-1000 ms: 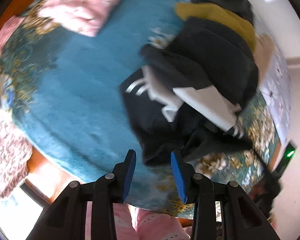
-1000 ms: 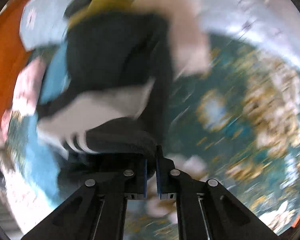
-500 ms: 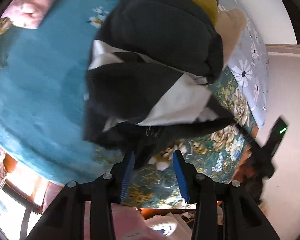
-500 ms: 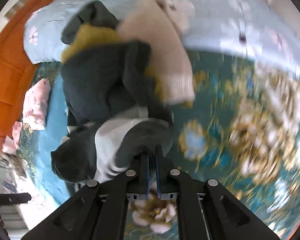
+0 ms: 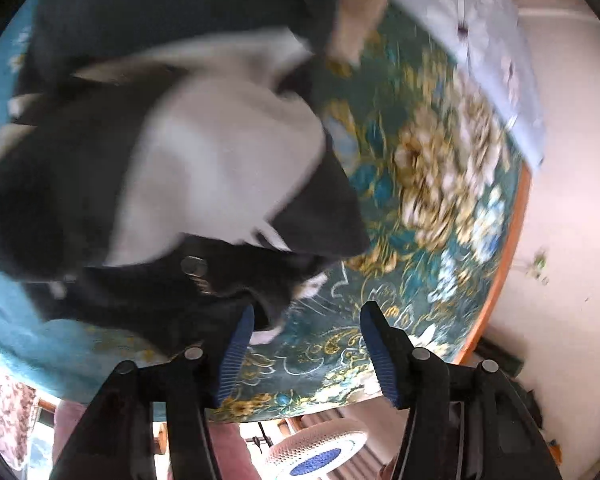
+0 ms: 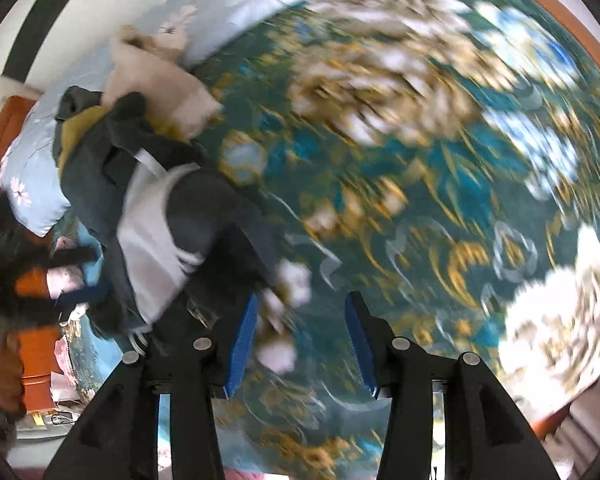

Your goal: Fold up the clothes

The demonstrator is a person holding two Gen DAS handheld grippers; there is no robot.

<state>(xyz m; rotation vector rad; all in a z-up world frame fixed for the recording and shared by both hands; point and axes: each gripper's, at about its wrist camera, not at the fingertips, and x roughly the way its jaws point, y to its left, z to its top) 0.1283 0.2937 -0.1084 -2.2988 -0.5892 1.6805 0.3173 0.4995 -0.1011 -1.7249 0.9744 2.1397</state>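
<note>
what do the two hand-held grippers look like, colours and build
Both look alike. The left hand-held gripper has two black, angular plastic arms with round silver rivets, each ending in a blue ribbed pad. The right hand-held gripper has the same black arms, rivets and blue pads. No cables or markings show.

Left gripper [image 5: 306,350] sits at bottom centre of left wrist view, angled steeply down; jaws apart w/ clear gap, nothing pinched between blue pads [image 5: 236,354]; jaws have just been opening; black finger arms run from lower corners up to mid-frame; right pad slightly higher in frame than left; right gripper [image 6: 300,340] at bottom centre of right wrist view, also pointing steeply down; jaws have just been opening, now parted, nothing between the blue pads [image 6: 244,344]; at far left edge of right wrist view a blurred hand [image 6: 2,372] shows, low in frame; too smeared to tell grip or pose
</note>
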